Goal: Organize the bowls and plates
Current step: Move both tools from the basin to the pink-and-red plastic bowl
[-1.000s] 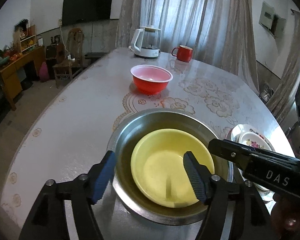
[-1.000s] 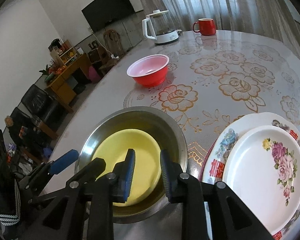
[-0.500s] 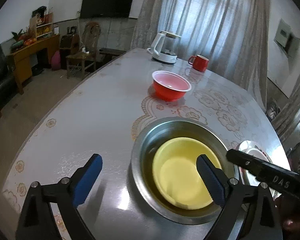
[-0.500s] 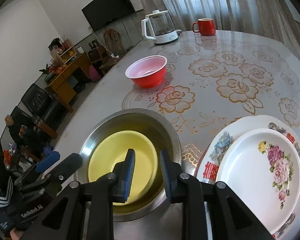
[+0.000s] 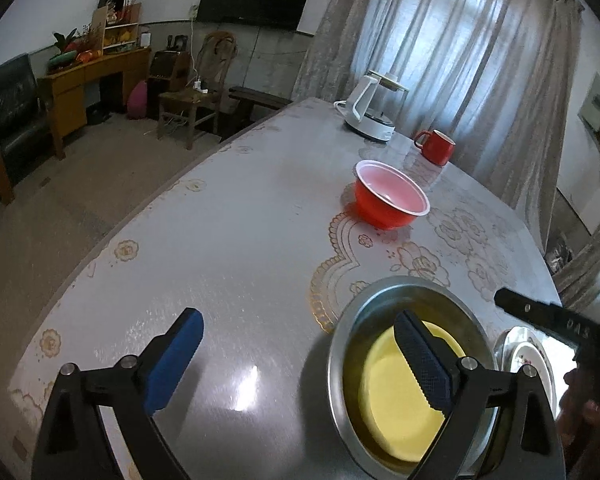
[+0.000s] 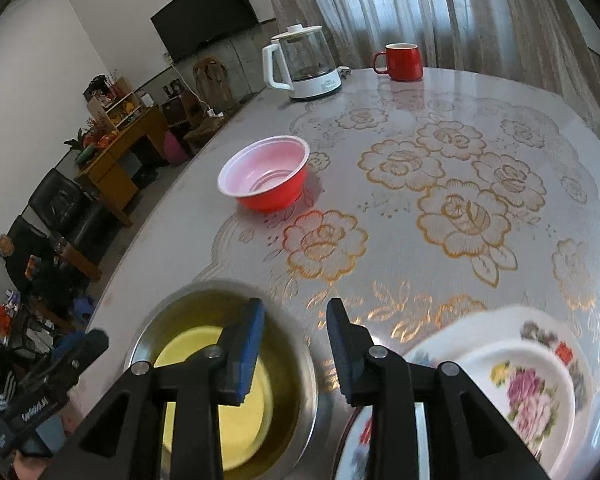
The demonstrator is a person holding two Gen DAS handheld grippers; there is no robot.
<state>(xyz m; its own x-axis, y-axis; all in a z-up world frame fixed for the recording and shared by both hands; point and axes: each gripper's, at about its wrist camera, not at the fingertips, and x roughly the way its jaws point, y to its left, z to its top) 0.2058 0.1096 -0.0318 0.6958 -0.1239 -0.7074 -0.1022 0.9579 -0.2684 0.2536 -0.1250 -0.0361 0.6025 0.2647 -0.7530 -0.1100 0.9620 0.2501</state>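
A yellow bowl [image 5: 396, 408] sits inside a steel basin [image 5: 416, 286] near the table's front edge; both also show in the right wrist view, the bowl [image 6: 236, 420] in the basin [image 6: 204, 300]. A red bowl [image 5: 390, 200] with a pale inside stands farther back, seen too in the right wrist view [image 6: 268, 182]. Two flowered plates [image 6: 532, 384] lie stacked at the right. My left gripper [image 5: 300, 356] is wide open and empty, left of the basin. My right gripper [image 6: 294, 344] is open and empty above the basin's right rim.
A white and glass kettle [image 6: 302, 66] and a red mug [image 6: 402, 62] stand at the far end of the flowered table [image 6: 460, 216]. The table's left edge [image 5: 140, 216] drops to the floor, with chairs and a wooden desk beyond.
My left gripper has opened wider and drawn back left off the basin. My right gripper has opened somewhat and lifted, tilting toward the far table.
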